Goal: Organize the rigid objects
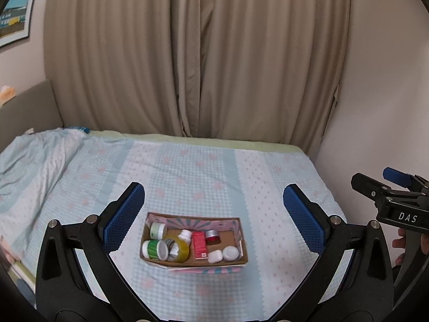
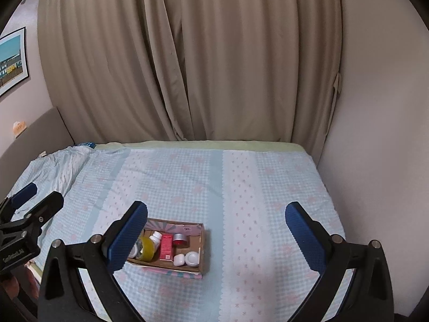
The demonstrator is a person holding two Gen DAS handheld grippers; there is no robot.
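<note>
A shallow cardboard box (image 1: 242, 244) with a pink and teal patterned lining sits on a bed, near the front edge and roughly in the middle of its width. Small rigid items fill the box. At its left end, a white jar with a green label (image 1: 157, 230) lies at the back, and a white and green striped tub (image 1: 151, 249) lies on its side in front of it. Beside the tub is a roll of clear yellowish tape (image 1: 178, 249). A small white bottle (image 1: 185, 235) stands behind the tape. A flat red carton (image 1: 199, 244) lies in the centre, with a red jar with a silver lid (image 1: 212, 236) just to its right. At the front right, a small white rounded case (image 1: 215, 256) and a round white jar (image 1: 230, 253) lie side by side.

The bed is covered by a pale blue checked sheet (image 1: 187, 171) with pink motifs, rumpled at the far left. Beige curtains (image 1: 198, 53) hang behind it, and a framed picture (image 1: 16, 13) hangs on the left wall.

The left gripper (image 1: 214, 218) hovers above the box, its blue-padded jaws wide apart and empty. The right gripper (image 2: 215, 234) hovers to the right of the box, its jaws also wide apart and empty.
</note>
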